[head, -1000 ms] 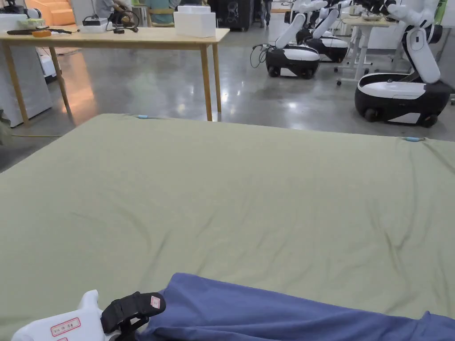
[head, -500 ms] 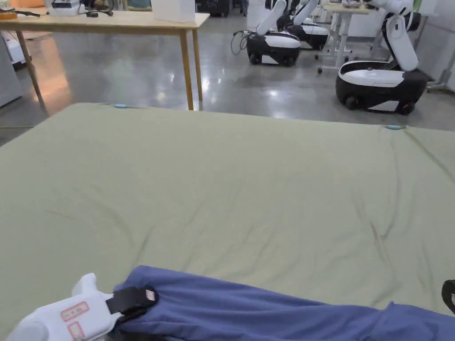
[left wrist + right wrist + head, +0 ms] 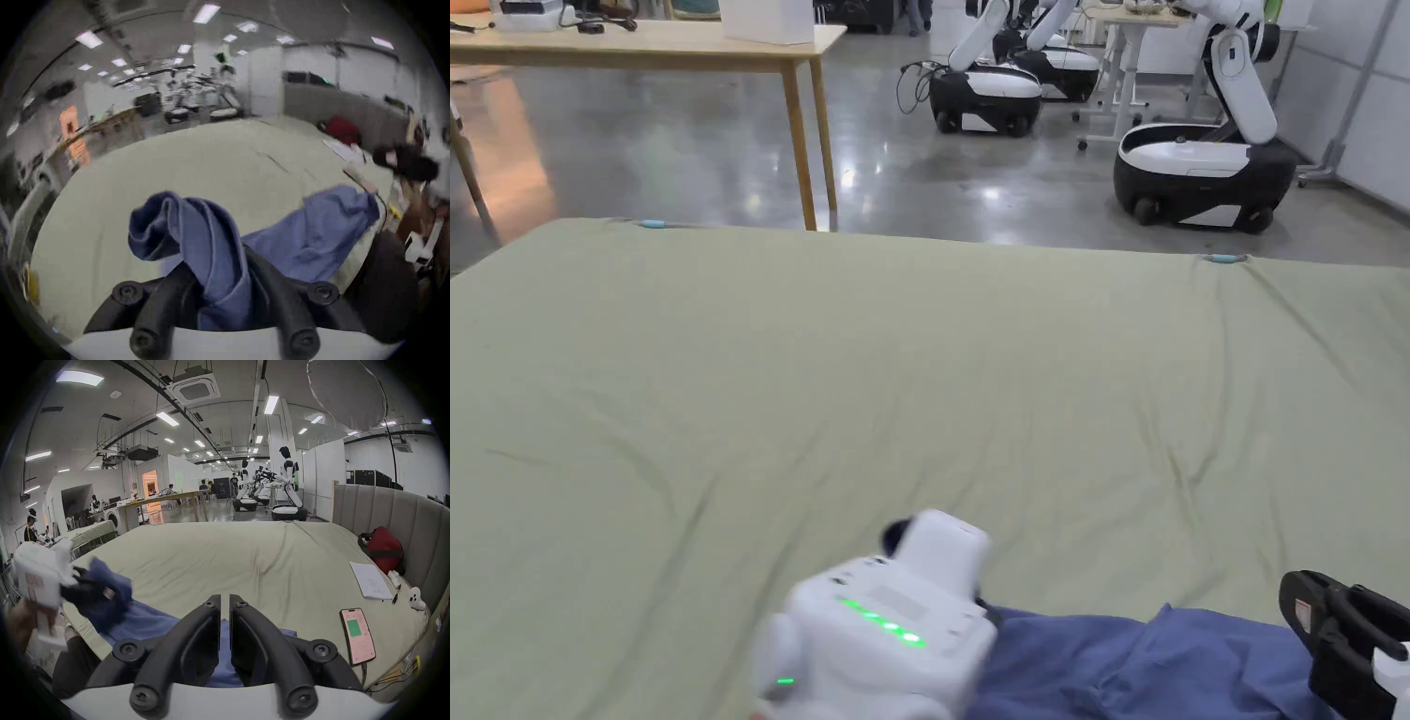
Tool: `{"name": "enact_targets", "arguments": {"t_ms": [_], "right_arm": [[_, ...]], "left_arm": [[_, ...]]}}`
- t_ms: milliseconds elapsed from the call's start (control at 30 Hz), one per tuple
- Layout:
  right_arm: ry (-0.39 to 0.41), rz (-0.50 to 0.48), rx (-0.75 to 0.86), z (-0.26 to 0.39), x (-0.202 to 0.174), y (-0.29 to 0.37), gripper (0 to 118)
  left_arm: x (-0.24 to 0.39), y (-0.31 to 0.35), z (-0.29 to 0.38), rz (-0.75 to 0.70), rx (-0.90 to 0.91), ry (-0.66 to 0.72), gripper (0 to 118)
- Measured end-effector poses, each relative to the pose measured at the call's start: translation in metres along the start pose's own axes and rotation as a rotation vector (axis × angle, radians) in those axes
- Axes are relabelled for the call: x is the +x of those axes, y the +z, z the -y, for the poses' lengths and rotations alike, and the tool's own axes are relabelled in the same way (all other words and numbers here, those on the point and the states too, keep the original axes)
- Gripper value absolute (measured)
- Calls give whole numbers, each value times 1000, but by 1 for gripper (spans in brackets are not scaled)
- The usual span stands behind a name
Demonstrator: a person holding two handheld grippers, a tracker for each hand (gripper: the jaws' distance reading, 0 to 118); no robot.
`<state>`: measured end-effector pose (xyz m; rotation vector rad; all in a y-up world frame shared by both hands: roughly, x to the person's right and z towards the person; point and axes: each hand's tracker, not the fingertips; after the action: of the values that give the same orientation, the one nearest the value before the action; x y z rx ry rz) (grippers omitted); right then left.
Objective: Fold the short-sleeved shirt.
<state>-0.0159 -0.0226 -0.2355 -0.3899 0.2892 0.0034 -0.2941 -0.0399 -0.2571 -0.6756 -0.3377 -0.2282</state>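
The blue shirt (image 3: 316, 233) lies along the bed's (image 3: 919, 375) near edge, one end bunched and clamped in the left gripper's (image 3: 219, 275) fingers, its length running toward the right gripper (image 3: 225, 628), whose fingers stand nearly together over it; whether they pinch cloth cannot be told.

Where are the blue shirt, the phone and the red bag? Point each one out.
blue shirt (image 3: 209, 233): left gripper view, on the bunched fold rising between the gripper's jaws.
phone (image 3: 357, 636): right gripper view, on the middle of its lit screen.
red bag (image 3: 384, 548): right gripper view, on its red side by the headboard.
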Motion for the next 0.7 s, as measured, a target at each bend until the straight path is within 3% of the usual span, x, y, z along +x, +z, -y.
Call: {"name": "enact_targets", "arguments": {"t_ms": [133, 167, 233, 267, 300, 367, 533, 567, 633, 700], "right_arm": [[-3, 4, 3, 6, 4, 5, 9], [-6, 5, 2, 7, 6, 6, 9], [-21, -5, -2, 8, 10, 7, 9], [-24, -6, -4, 9, 11, 7, 9], [-25, -7, -5, 9, 13, 7, 9], [-32, -12, -5, 11, 15, 8, 9], [-54, -17, -9, 19, 17, 10, 9], [-60, -18, -11, 20, 17, 10, 9], [-69, -20, -18, 23, 19, 8, 9], [-80, -19, -26, 27, 21, 6, 9]], "left_arm": [[29, -61, 20, -10, -132, 14, 6], [28, -68, 24, -2, -136, 21, 16], [18, -63, 24, 76, -191, 95, 100], [13, -46, 23, 129, -129, 139, 112], [5, -29, 18, 150, -62, 182, 107], [-14, -1, 12, 169, 17, 254, 108], [-78, 30, 19, 66, 135, 500, 106], [-89, 29, 26, 61, 122, 546, 91], [-98, 13, 33, 87, 68, 607, 9], [-95, -7, 46, 166, 31, 659, 4]]}}
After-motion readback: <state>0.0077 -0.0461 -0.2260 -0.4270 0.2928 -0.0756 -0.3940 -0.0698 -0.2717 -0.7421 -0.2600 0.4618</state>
